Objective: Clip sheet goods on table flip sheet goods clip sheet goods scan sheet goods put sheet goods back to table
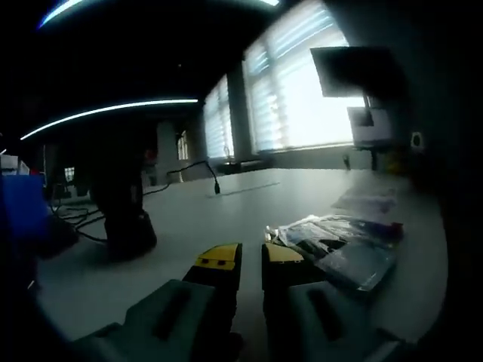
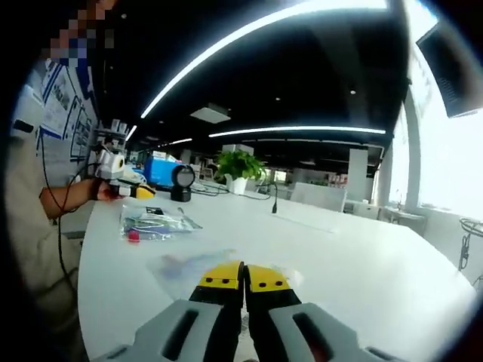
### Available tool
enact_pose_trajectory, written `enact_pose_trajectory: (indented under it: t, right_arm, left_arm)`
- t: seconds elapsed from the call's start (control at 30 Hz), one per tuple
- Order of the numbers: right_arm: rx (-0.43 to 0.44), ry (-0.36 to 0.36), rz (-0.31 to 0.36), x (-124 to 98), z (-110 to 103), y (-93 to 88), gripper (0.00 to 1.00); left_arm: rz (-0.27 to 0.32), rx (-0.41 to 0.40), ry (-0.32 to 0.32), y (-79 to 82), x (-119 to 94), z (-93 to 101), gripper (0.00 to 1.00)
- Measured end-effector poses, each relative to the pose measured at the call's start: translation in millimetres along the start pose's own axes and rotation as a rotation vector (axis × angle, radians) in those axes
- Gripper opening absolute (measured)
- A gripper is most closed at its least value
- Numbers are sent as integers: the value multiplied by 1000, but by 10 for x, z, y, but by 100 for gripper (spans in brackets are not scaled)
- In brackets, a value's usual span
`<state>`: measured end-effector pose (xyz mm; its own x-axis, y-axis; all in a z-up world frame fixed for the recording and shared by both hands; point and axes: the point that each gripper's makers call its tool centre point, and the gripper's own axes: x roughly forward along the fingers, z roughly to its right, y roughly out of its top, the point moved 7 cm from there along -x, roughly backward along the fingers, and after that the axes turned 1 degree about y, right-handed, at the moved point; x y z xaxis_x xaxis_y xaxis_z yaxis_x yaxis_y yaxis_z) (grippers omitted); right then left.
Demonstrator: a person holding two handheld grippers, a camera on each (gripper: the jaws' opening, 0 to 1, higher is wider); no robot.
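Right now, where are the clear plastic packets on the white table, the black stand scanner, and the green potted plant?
clear plastic packets (image 1: 343, 245), left gripper view, middle of the pile
black stand scanner (image 2: 181, 182), right gripper view, its round head
green potted plant (image 2: 238, 164), right gripper view, its leaves

Two packets of sheet goods (image 2: 157, 223) (image 2: 198, 264) lay on one white table (image 2: 362, 256), beside one scanner (image 2: 181, 182) and one plant (image 2: 238, 165).
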<state>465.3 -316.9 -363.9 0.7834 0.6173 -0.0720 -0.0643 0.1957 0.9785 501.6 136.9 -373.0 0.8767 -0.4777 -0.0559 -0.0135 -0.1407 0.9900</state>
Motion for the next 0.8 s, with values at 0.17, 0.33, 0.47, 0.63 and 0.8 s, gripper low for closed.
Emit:
enact_pose_trajectory:
  t: [0.17,0.33,0.47,0.63,0.8]
  right_arm:
    - [6,-19,-23,-125,65,-78,0]
    - [35,-16,14,-143,91,-70,0]
    - [-36,-47,12,-139,57,-69,0]
    - [-4,-73,48,-183,106,-45,0]
    - [15,-40,48,-157,72,-49,0]
  left_arm:
    - [22,-31,6,31,-35,-35,4]
    - [29,-34,-6,38,-62,2,4]
    - [30,-25,5,40,-64,-11,4]
    - [32,-35,7,40,-63,-19,4]
    - [25,-53,11,33,-56,-37,4]
